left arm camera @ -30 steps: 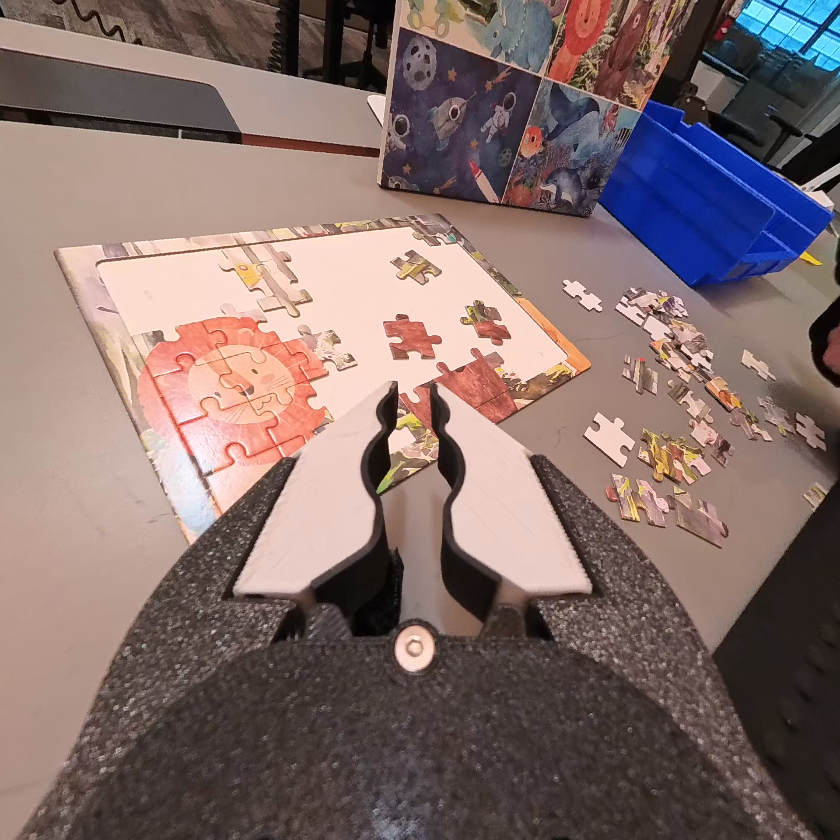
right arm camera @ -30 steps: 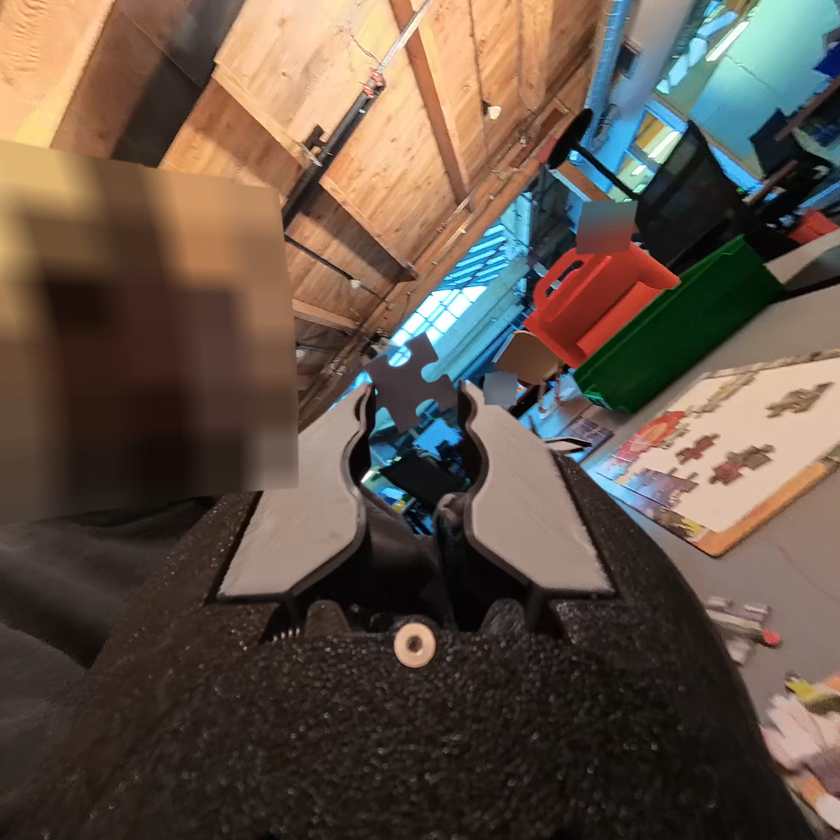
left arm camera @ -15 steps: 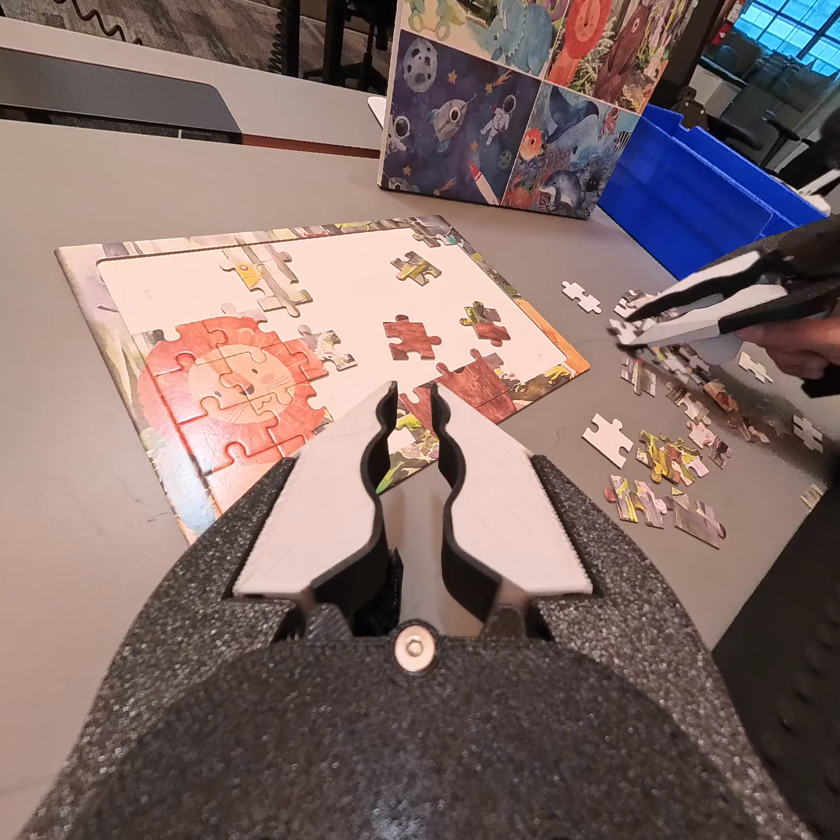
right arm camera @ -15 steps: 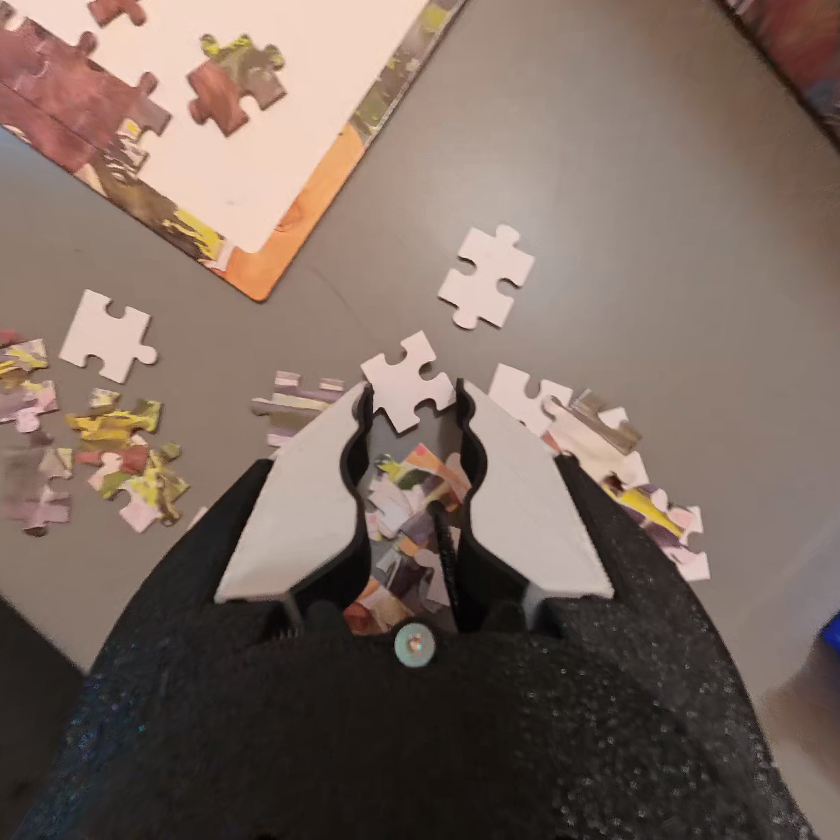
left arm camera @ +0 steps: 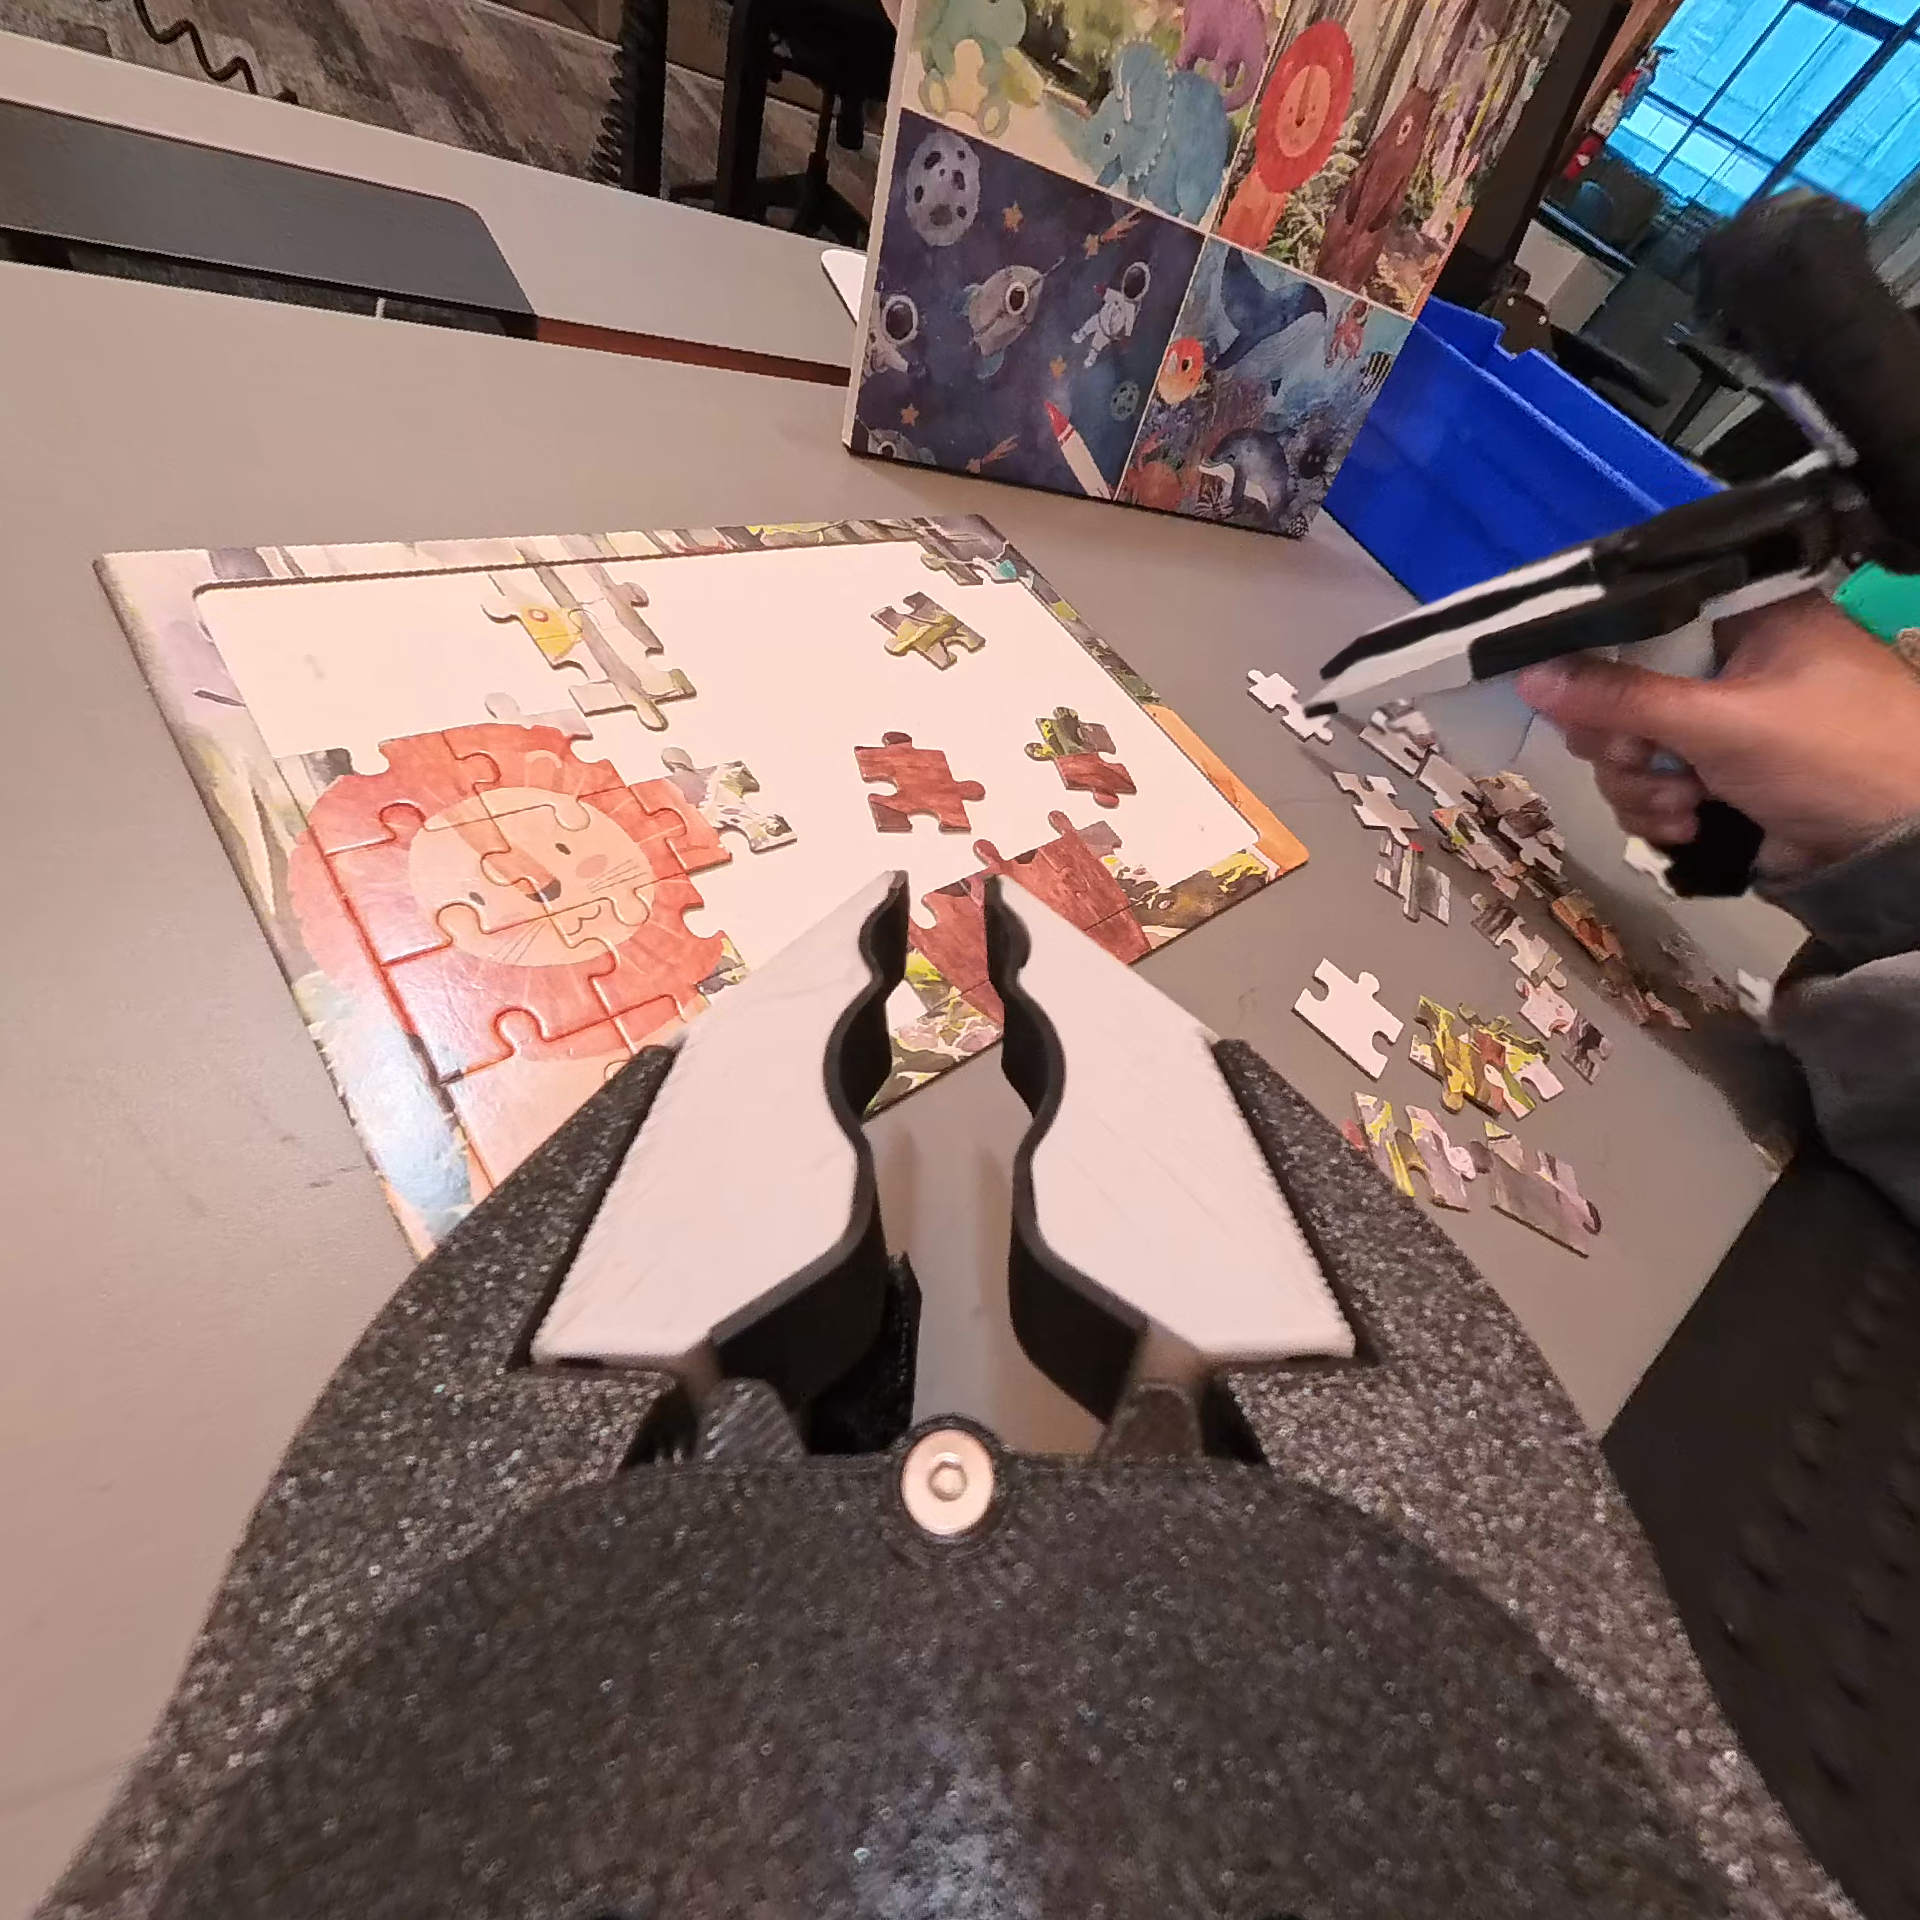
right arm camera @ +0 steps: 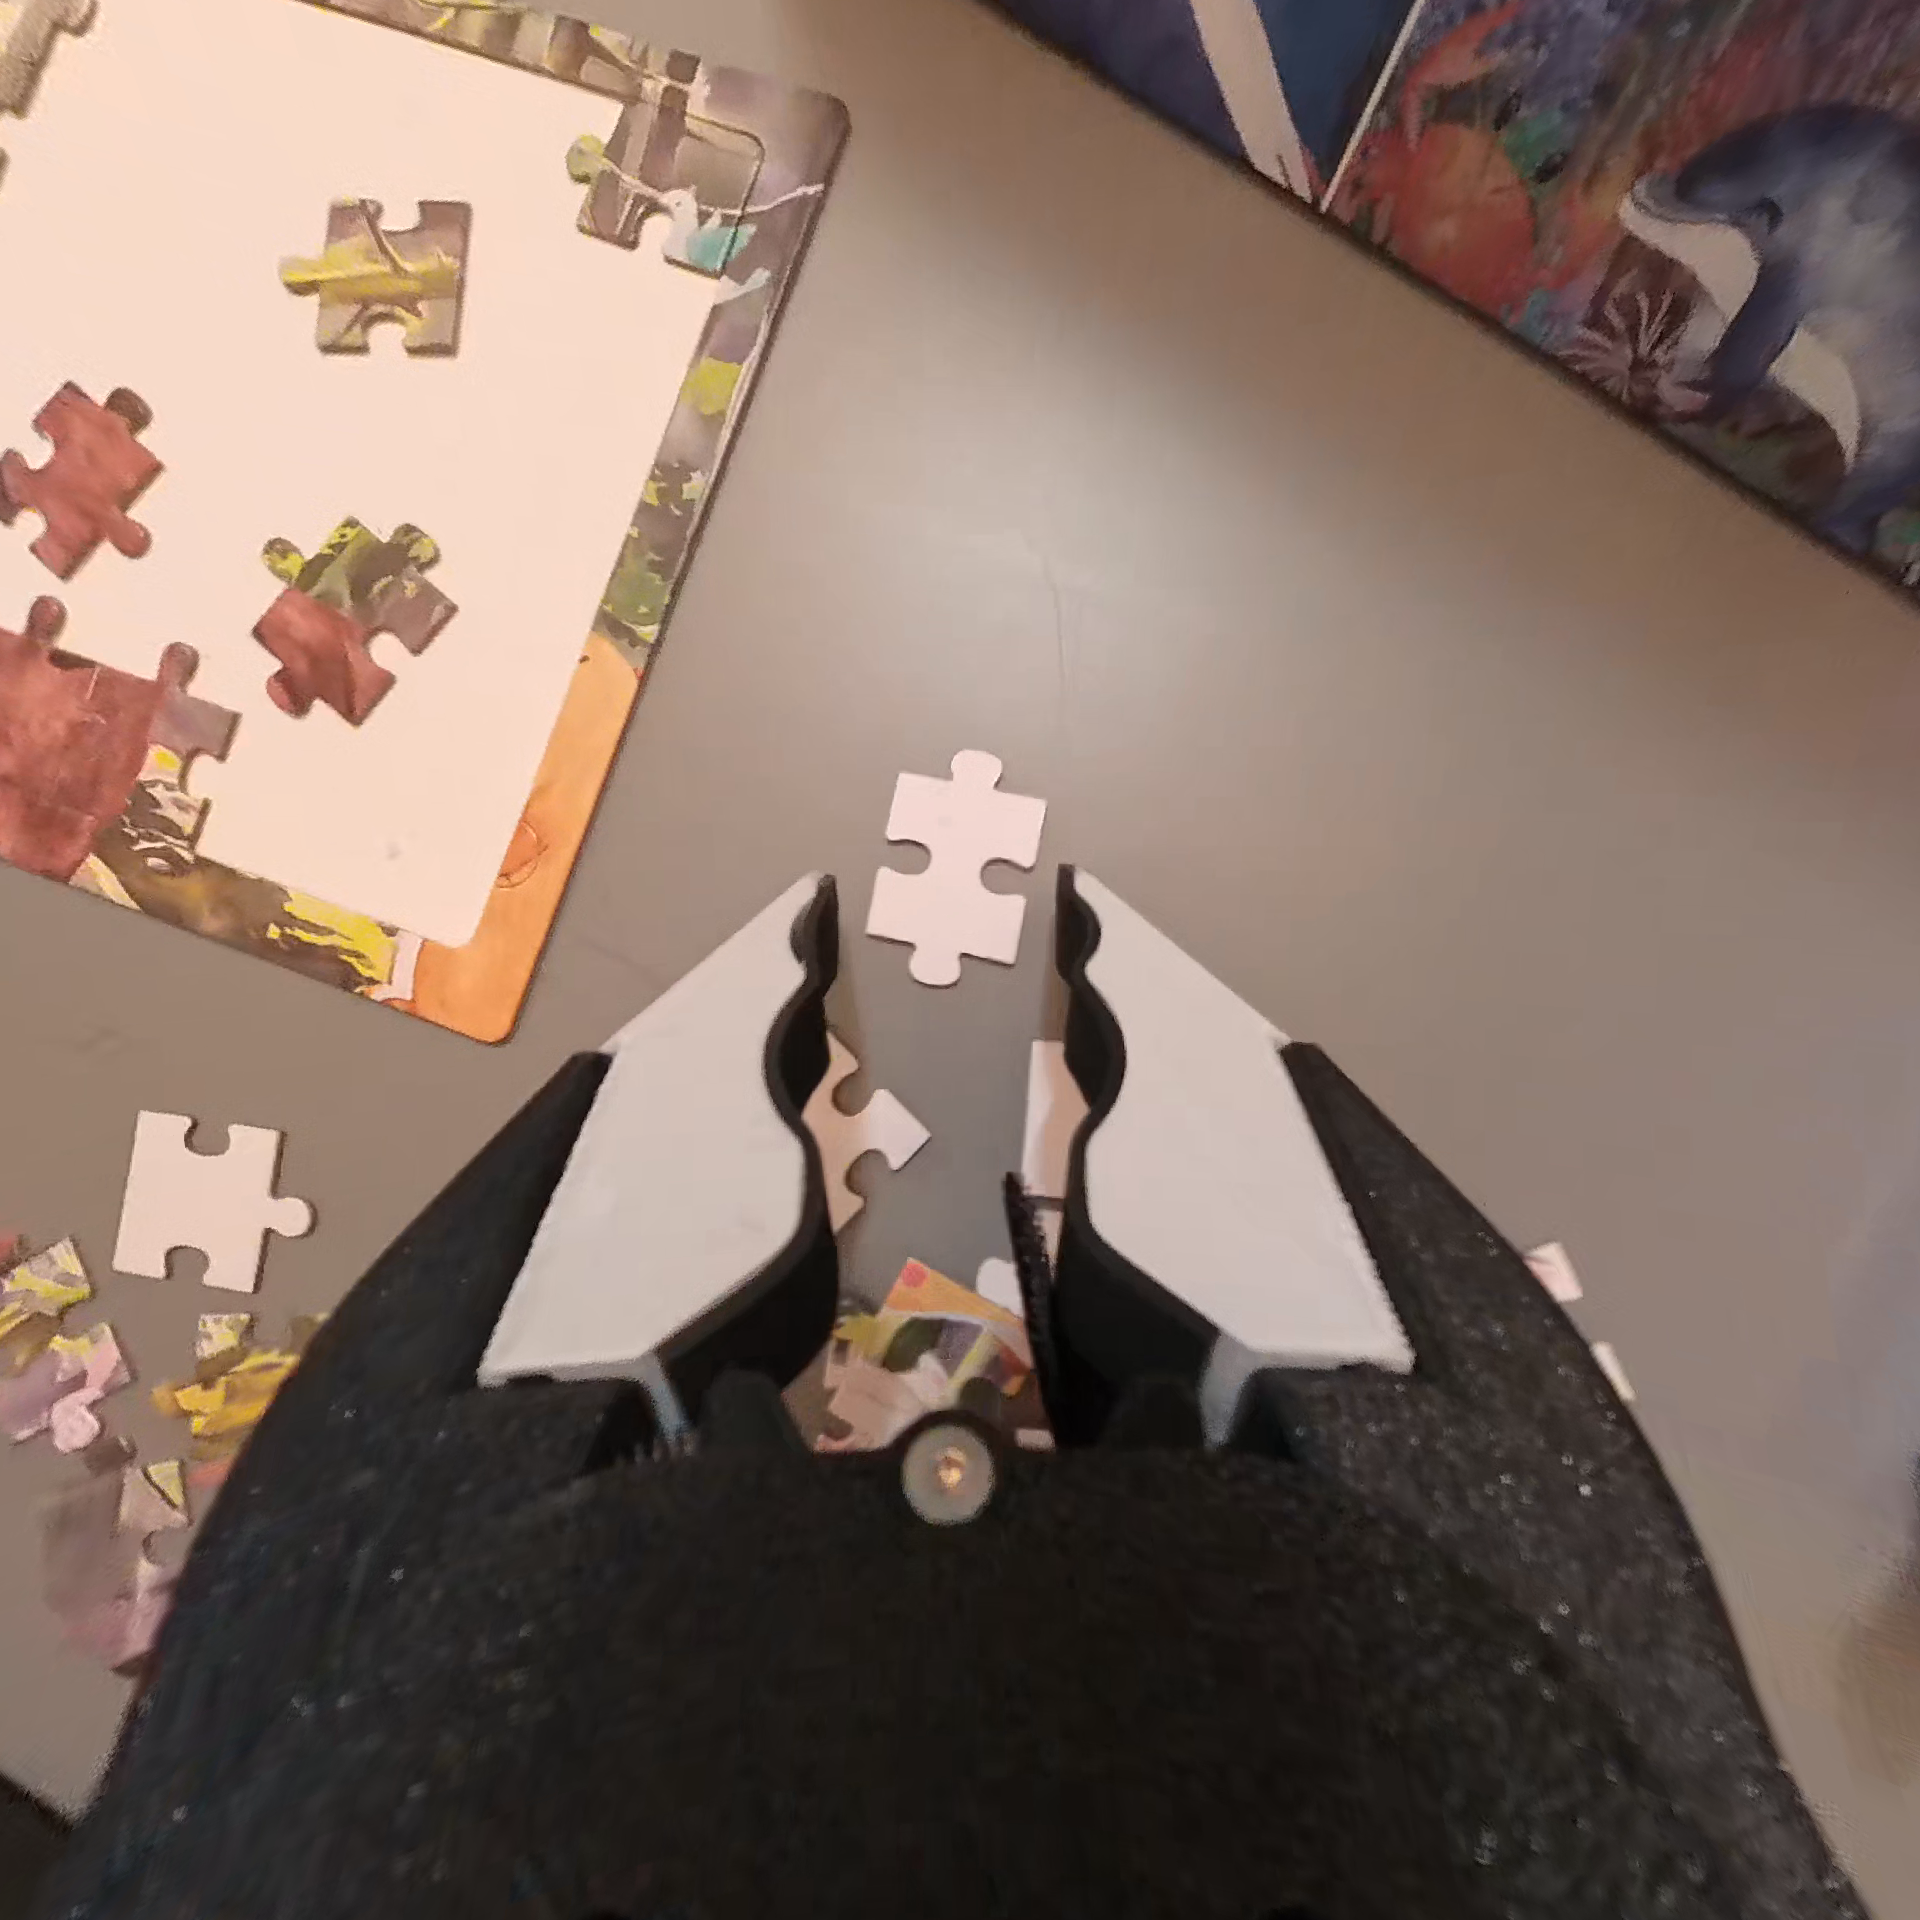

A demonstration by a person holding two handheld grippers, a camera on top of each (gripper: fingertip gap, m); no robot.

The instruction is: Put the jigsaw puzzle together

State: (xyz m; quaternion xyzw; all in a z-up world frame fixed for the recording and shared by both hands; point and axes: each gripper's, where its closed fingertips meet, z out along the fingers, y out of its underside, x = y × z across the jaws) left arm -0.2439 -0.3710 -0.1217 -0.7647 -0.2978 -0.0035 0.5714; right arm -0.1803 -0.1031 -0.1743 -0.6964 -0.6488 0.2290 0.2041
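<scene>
On the grey table, right of the board: the right gripper (right arm camera: 945, 894) hangs low over a white, face-down piece (right arm camera: 956, 868), jaws spread wide and holding nothing; the piece lies flat on the table, just ahead of the tips
Step in hand: fetching a loose piece, judged from the spread jaws lined up on it; the grasp is not yet made
Left gripper (left arm camera: 943, 899): poised above the near edge of the puzzle board (left arm camera: 1174, 717), jaws a narrow gap apart, nothing between them
Puzzle so far: lion face (left arm camera: 520, 862) joined at the near left, a brown run along the near edge, a few single pieces lying loose on the white field; most of the board is bare
Next move calls for: tips straddling the thin flat piece and lifting an edge, then turning it picture-side up, since its back gives no clue to its place
Edges: the board's orange corner (right arm camera: 488, 977) sits near, to the left of the tips; another white piece (right arm camera: 862, 1132) lies partly under the left finger
Open room: bare table ahead up to the propped picture box (right arm camera: 1662, 208); the loose pile (left arm camera: 1475, 1049) crowds the near side
</scene>
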